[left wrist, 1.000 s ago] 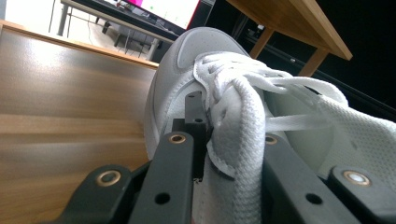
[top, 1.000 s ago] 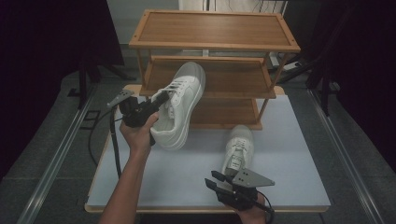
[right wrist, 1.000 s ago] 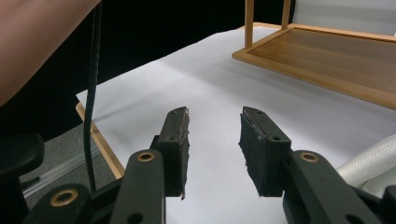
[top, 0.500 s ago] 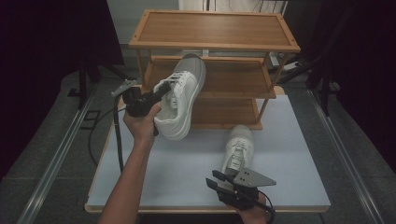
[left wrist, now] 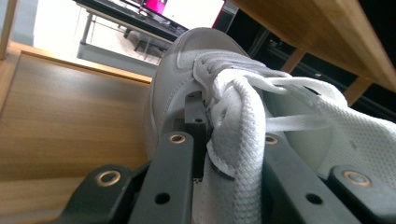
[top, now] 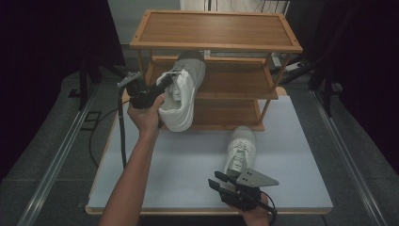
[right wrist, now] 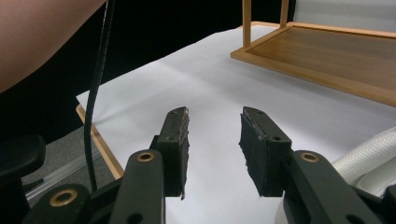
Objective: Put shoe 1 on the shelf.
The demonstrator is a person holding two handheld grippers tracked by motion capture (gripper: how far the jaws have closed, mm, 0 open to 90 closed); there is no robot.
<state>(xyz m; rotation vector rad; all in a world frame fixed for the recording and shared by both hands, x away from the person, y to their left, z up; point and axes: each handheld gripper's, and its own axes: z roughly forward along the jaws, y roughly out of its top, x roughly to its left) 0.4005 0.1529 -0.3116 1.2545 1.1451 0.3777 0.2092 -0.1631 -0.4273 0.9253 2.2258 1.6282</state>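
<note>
Right claw [right wrist: 212,149] gapes empty over white table [right wrist: 205,84].

Both forearms are bare, no sleeves. The left gripper [top: 165,84] is black, with a grey plate on top and a thick black cable trailing off toward 6 o'clock. The right gripper [top: 217,180] is black too, topped by a grey three-cornered plate with small holes. Its jaws are matte black bars with brass-ringed screw holes, ending in worn, rough rectangular pads [right wrist: 176,142].
</note>
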